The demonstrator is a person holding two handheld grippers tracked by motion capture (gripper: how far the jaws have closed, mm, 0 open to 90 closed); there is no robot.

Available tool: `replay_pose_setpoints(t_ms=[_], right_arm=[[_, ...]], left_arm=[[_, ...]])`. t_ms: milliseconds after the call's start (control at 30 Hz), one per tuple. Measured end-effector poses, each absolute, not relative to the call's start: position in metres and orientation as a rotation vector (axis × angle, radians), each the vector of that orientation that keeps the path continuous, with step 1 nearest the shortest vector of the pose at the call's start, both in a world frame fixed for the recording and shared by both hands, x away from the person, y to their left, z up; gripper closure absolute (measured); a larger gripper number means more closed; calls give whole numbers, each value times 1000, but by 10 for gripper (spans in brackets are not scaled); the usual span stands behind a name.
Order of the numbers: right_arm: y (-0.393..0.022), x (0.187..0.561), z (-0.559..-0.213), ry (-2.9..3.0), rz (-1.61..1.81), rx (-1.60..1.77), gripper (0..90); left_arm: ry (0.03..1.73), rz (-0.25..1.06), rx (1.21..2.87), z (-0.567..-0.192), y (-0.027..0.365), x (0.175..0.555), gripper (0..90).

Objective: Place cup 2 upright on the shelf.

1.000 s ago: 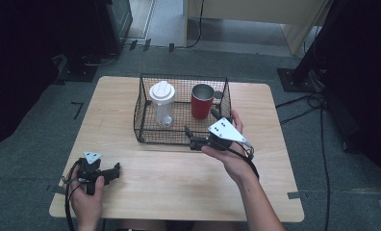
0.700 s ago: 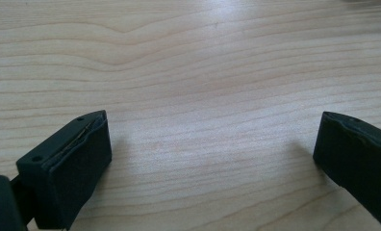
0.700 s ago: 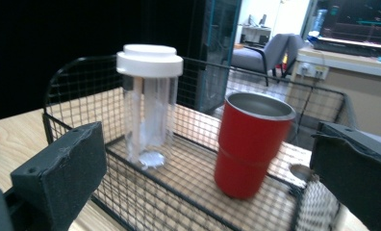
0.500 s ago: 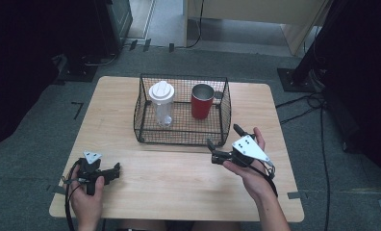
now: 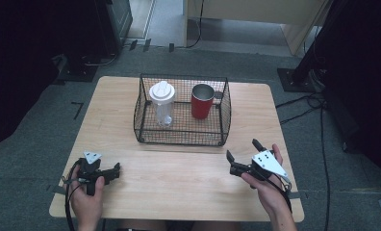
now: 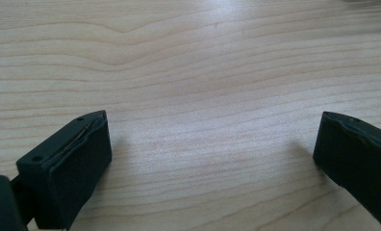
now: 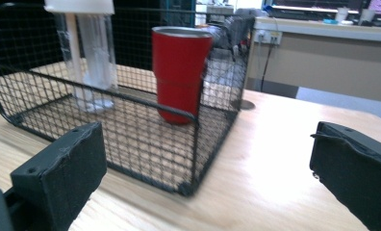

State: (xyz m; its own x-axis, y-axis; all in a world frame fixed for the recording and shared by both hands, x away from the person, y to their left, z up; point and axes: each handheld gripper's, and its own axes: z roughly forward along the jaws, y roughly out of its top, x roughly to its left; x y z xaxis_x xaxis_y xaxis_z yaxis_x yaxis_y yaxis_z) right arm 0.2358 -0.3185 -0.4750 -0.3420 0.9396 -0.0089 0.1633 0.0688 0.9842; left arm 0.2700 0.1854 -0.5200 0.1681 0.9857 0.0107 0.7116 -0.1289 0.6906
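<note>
Grey carpet surrounded the pale wooden table (image 5: 131, 101), with dark equipment stands and cables at the edges of the room.

At the near left corner, the left gripper (image 5: 112, 171) lay low over the wood in the person's left hand (image 5: 85, 199), well apart from everything else. In the left gripper view its jaws stood spread wide, with bare wood grain between them.

Toward the middle of the far half of the table stood a black wire basket (image 5: 181, 137). Inside it, at the left, a clear bottle (image 5: 163, 111) with a white lid (image 5: 162, 91) stood upright; at the right, a red cup (image 5: 201, 101) with a metal rim stood upright too, a gap between the two.

At the near right, the right gripper (image 5: 241, 153) was held in the person's right hand (image 5: 268, 190) just short of the basket's near right corner, not touching it. Its jaws were spread wide and held nothing; in the right gripper view the basket (image 7: 131, 139) and red cup (image 7: 180, 72) lay ahead and to the left between them.
</note>
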Motion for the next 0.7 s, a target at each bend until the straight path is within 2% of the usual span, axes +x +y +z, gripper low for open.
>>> replay_pose_setpoints(t_ms=[700], right_arm=[[-387,199,-508,1555,1197,1268,0]], left_arm=[[1601,652,1903,-520,185,270,5]])
